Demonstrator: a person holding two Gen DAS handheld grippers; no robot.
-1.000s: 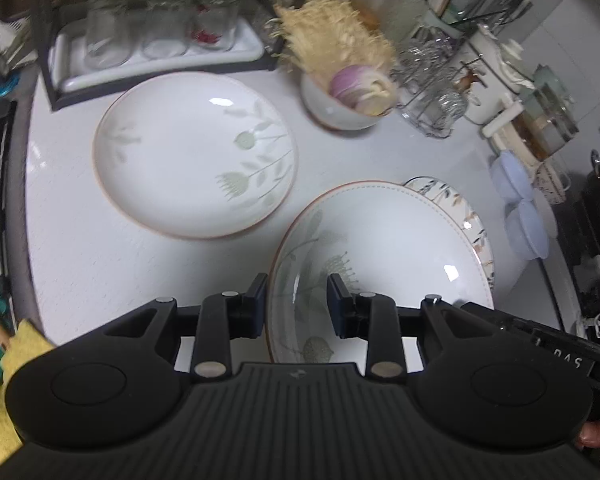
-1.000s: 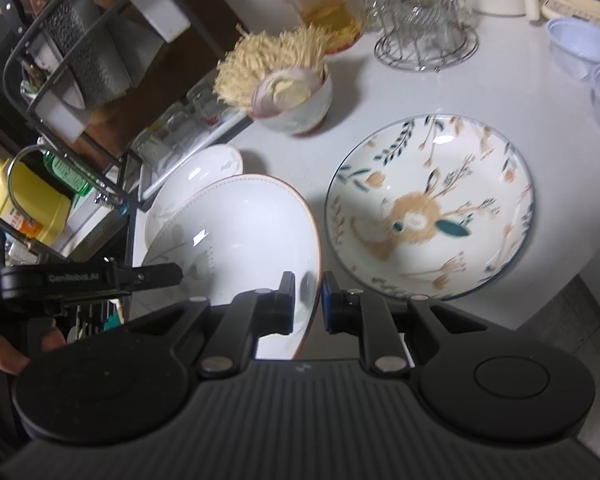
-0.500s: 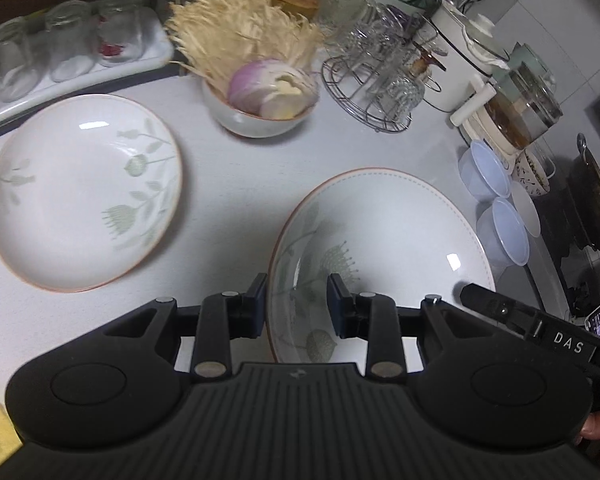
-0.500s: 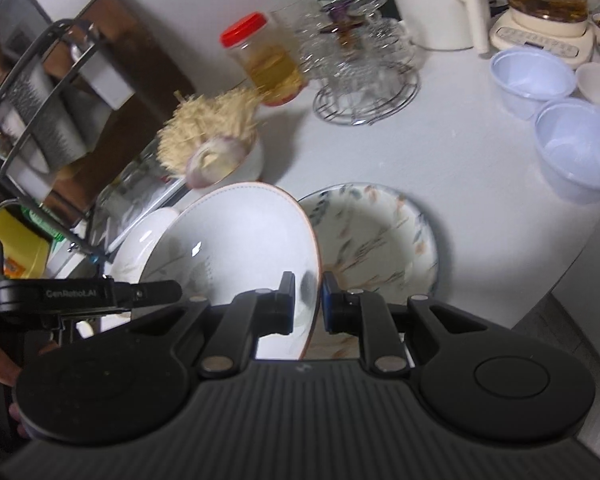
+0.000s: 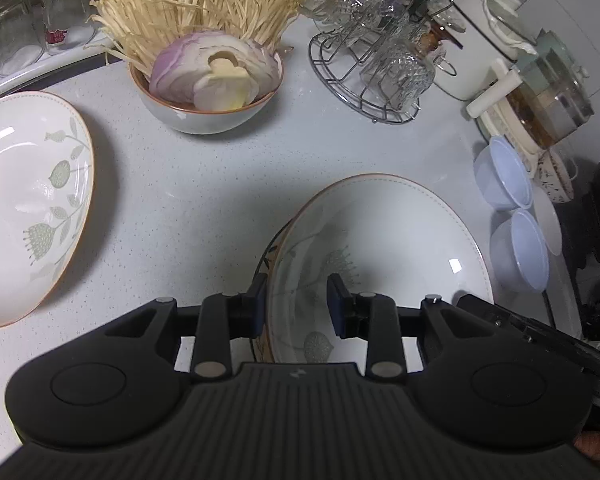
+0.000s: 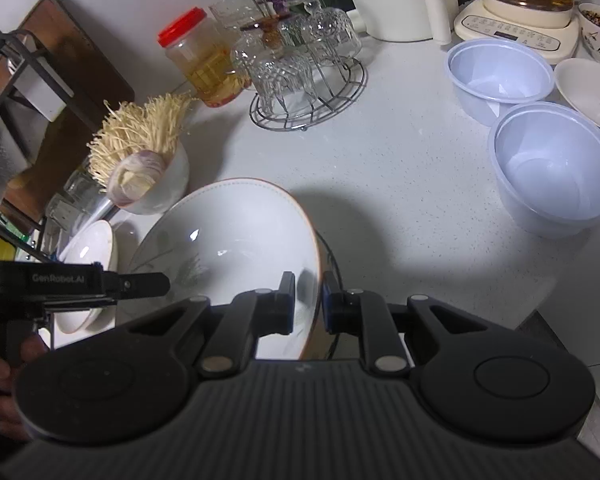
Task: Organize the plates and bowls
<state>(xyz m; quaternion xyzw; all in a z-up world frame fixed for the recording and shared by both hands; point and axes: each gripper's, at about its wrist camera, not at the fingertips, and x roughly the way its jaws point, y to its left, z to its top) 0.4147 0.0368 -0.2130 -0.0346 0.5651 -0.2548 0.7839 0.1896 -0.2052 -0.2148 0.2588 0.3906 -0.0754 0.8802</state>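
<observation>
Both grippers hold one white plate with an orange rim and a grey flower print (image 5: pixel 384 236), which also shows in the right wrist view (image 6: pixel 228 236). My left gripper (image 5: pixel 296 304) is shut on its near left rim. My right gripper (image 6: pixel 306 300) is shut on its right rim. The plate sits low over a patterned plate, of which only a sliver of rim (image 5: pixel 266 264) shows beneath. A matching flower plate (image 5: pixel 28 200) lies on the white counter at the left.
A bowl of enoki mushrooms and a cut onion (image 5: pixel 208 80) stands behind. A wire rack of glass cups (image 6: pixel 300 64), a red-lidded jar (image 6: pixel 200 60), two pale plastic bowls (image 6: pixel 552 168), a kettle and a tea maker stand at the back and right. The counter edge is at the right.
Both grippers carried the flower plate to the right and lowered it over the patterned plate, which is now almost wholly covered. Both grips stayed shut.
</observation>
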